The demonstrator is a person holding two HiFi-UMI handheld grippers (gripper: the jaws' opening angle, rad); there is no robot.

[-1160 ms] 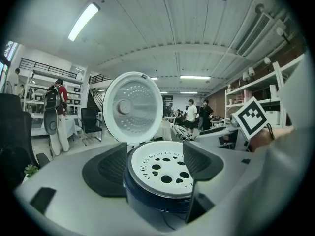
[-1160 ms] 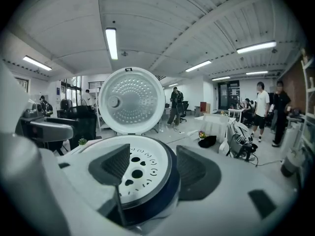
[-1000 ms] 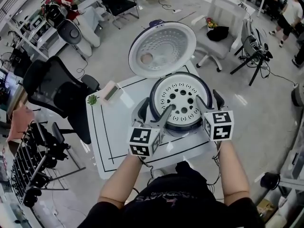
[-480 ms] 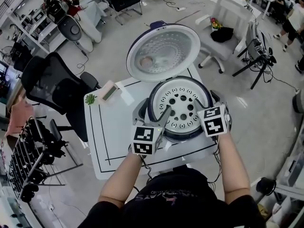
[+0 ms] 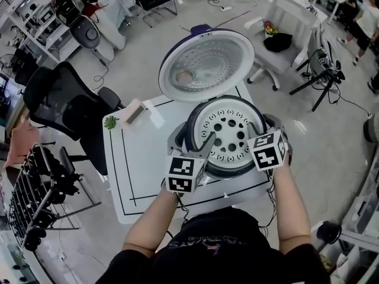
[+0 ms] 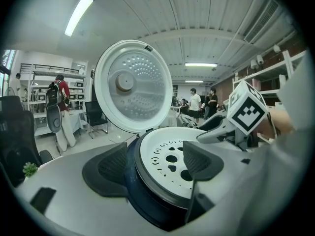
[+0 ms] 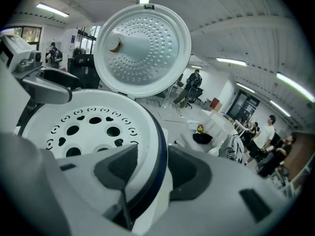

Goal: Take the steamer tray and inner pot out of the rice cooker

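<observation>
The rice cooker (image 5: pixel 237 165) stands open on the white table, its lid (image 5: pixel 207 64) tipped back. The white steamer tray (image 5: pixel 228 129) with round holes fills its mouth and hides the inner pot. My left gripper (image 5: pixel 192 142) straddles the near-left rim, one finger over the tray, one outside. In the left gripper view the gripper (image 6: pixel 153 163) is open across the tray (image 6: pixel 165 154) edge and dark ring. My right gripper (image 5: pixel 262 128) straddles the right rim. Its jaws (image 7: pixel 155 173) are closing with the tray (image 7: pixel 93 127) edge and navy ring between them, the pads not pressing.
A small green plant (image 5: pixel 110 122) and a flat box (image 5: pixel 135 112) sit at the table's (image 5: pixel 136 176) far left corner. A black office chair (image 5: pixel 65 111) stands left of the table, a white chair (image 5: pixel 284 16) beyond it on the right. People stand in the background.
Both grippers have sunk from above the tray to straddle the cooker's rim. The right gripper has rolled and its jaws have narrowed. The cooker and tray have not moved.
</observation>
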